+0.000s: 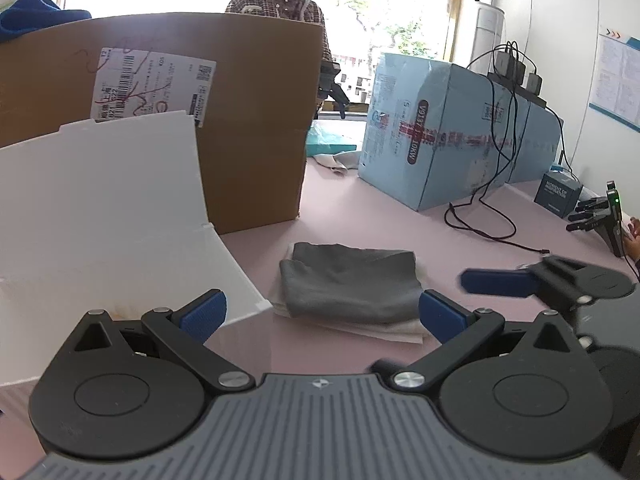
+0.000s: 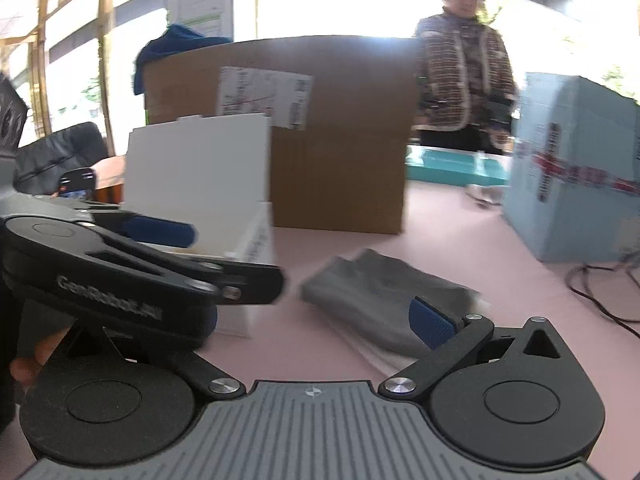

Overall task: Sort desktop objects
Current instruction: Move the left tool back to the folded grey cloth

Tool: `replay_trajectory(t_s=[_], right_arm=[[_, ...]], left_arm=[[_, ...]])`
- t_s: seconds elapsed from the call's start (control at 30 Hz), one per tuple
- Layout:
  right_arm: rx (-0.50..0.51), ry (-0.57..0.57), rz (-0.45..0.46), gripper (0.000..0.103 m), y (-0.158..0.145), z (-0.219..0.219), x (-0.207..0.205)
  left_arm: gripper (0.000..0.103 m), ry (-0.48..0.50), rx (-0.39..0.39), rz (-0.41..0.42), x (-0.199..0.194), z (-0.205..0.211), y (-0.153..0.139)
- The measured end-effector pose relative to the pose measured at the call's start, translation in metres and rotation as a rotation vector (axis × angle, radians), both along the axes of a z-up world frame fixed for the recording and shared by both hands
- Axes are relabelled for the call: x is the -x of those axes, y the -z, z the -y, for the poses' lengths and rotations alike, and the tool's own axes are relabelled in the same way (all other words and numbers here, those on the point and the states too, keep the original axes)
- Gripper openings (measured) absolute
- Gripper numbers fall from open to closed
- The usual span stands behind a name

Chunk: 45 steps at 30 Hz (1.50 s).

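My left gripper (image 1: 322,314) stands wide open, its blue ribbed pads (image 1: 204,314) spread apart and holding nothing. It hovers low over the pink tabletop (image 1: 360,208), aimed at the folded grey cloth (image 1: 352,280), which lies flat just ahead of the fingertips, between them in the line of sight but not yet touched.

My right gripper (image 2: 320,320) also looks wide open and empty: only its right blue pad (image 2: 430,322) shows, because the left unit crosses in front of the camera and hides the other finger. In the left wrist view the right gripper's blue finger (image 1: 494,282) sits just beside the cloth's right edge.

The grey cloth rests on a thin pale sheet or second layer (image 1: 384,330) whose edges show under its near side; I cannot tell what that layer is. Just left of the cloth stands an open white cardboard box (image 1: 100,208), lid raised, with a large brown cardboard carton (image 1: 256,120) behind it and a light blue wrapped package (image 1: 452,136) farther right. A person in a patterned jacket (image 2: 464,72) stands beyond the table.

Step in hand, as I judge it: approach to the cloth, before any grasp. The next move calls for lowering one gripper so a finger slides under a folded edge, then closing on all layers. The white box is the probable destination. Risk: the fold may open on lifting, or the under-layer may drag along.
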State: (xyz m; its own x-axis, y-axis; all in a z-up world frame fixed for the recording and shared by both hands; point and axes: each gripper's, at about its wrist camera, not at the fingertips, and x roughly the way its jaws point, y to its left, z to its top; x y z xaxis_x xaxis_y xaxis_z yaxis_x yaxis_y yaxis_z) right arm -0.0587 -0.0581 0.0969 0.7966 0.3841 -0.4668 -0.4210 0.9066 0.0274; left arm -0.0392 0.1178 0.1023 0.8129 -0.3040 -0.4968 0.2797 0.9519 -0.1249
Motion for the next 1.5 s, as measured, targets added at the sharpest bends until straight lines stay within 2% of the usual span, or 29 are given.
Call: replay_trajectory(t_s=[0.2, 0.53, 0.63, 0.73, 0.87, 1.0, 1.13, 1.27, 1.33, 1.5], right_arm=[[0.002, 0.083, 0.014, 0.103, -0.001, 0.034, 0.013], [-0.079, 0.181, 0.010, 0.103, -0.004, 0.072, 0.013], [-0.095, 0.190, 0.022, 0.103, -0.005, 0.075, 0.005], [-0.141, 0.202, 0.057, 0.103, -0.010, 0.077, -0.008], [-0.251, 0.251, 0.069, 0.103, -0.015, 0.080, -0.038], [-0.364, 0.296, 0.012, 0.103, -0.019, 0.085, -0.079], [-0.548, 0.332, -0.076, 0.103, -0.013, 0.104, -0.115], [-0.740, 0.322, -0.135, 0.103, 0.016, 0.131, -0.136], [-0.753, 0.328, -0.211, 0.103, 0.027, 0.140, -0.147], [-0.834, 0.328, -0.263, 0.103, 0.039, 0.154, -0.153]], left_arm=[[0.103, 0.023, 0.004, -0.017, 0.002, 0.007, 0.005], [0.103, 0.071, -0.110, -0.003, 0.007, 0.030, 0.018], [0.103, 0.075, -0.147, 0.019, 0.008, 0.039, 0.019], [0.103, 0.039, -0.164, 0.064, 0.006, 0.046, 0.011], [0.103, -0.042, -0.112, 0.085, -0.012, 0.055, -0.008], [0.103, -0.151, 0.007, -0.037, -0.049, 0.062, -0.020], [0.103, -0.156, 0.117, -0.117, -0.082, 0.069, -0.024], [0.103, -0.180, 0.133, -0.120, -0.107, 0.079, -0.019], [0.103, -0.192, 0.128, -0.127, -0.118, 0.081, -0.011], [0.103, -0.211, 0.111, -0.187, -0.141, 0.083, 0.012]])
